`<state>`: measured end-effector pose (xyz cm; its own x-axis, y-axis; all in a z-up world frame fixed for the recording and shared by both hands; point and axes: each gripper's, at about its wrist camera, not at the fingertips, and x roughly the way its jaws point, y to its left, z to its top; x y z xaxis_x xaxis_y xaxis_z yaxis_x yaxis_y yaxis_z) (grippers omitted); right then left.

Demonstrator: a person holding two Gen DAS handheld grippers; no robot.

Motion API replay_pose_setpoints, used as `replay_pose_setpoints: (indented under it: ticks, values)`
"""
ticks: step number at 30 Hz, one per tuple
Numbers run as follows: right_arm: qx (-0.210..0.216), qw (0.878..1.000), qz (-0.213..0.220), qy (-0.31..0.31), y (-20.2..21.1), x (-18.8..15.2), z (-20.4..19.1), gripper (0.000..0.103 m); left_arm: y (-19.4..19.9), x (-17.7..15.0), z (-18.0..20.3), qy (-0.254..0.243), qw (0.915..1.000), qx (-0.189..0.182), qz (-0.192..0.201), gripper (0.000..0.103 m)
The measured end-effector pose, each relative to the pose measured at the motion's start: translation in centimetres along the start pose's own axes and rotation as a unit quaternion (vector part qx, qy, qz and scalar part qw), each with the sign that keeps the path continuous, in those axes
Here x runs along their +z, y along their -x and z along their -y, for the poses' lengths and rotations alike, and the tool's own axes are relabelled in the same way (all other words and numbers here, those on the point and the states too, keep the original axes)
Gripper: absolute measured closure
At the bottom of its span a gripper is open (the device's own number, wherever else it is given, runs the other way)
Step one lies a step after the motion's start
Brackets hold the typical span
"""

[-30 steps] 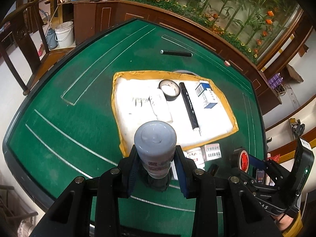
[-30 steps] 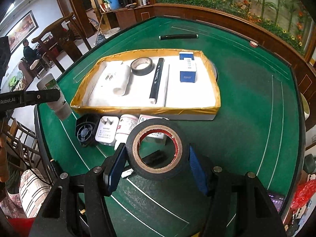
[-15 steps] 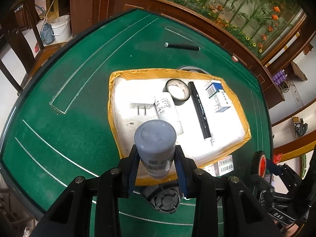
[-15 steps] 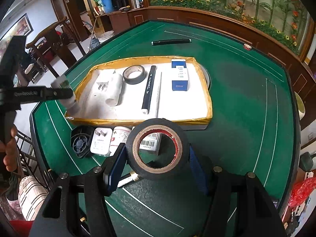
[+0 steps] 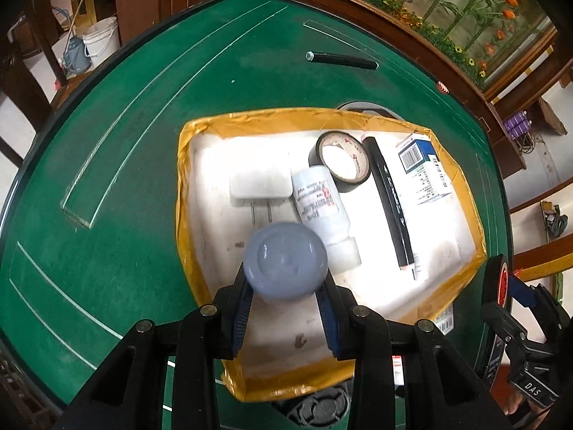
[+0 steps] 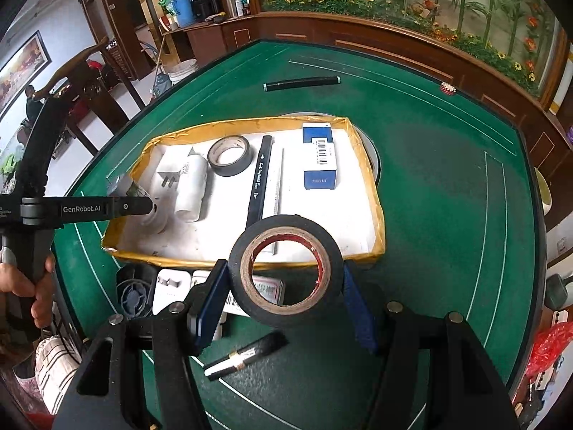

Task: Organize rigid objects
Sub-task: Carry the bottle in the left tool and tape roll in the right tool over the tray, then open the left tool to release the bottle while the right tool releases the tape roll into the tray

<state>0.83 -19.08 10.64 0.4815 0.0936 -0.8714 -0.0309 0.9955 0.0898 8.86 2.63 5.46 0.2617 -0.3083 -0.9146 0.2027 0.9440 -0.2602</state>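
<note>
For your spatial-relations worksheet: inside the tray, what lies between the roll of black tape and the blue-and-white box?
A long black pen lies between the tape roll and the blue-and-white box; both wrist views show it.

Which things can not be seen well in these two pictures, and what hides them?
- Bottle in the left gripper, left wrist view: only its blurred base shows; label hidden.
- Fan, right wrist view: partly behind the right gripper.
- Boxes below the tray, right wrist view: covered by the held tape roll.
- Tray printing: too small.

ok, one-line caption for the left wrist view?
Left claw holds a grey-capped bottle above the yellow-rimmed tray.
</note>
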Motion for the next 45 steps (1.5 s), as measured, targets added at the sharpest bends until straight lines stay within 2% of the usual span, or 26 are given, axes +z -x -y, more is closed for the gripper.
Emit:
replay_pose_setpoints:
  ticks: [10,19,29,37,45]
  values:
    - [0.000,1.000,-0.021,-0.010,-2.8,1.7,0.4,0.042,-1.3,1.4,-0.9,0.001,0.9999,-0.006,-0.011,0.067]
    - [-0.007,0.999,-0.044,-0.011,-5.5,3.3,0.7,0.042,-2.0,0.7,-0.9,-0.020,0.9991,-0.005,-0.038,0.067]
    - [-0.033,0.996,-0.078,-0.024,-8.7,2.9,1.6,0.042,-2.7,1.1,-0.4,-0.040,0.9980,0.009,-0.048,0.067]
    - [-0.062,0.995,-0.078,0.012,-9.8,3.3,0.8,0.042,-3.5,1.6,0.2,-0.049,0.9970,0.020,-0.056,0.067]
    - [-0.055,0.996,-0.071,0.006,-9.6,3.5,0.9,0.042,-3.4,1.8,-0.3,-0.030,0.9981,0.008,-0.052,0.064]
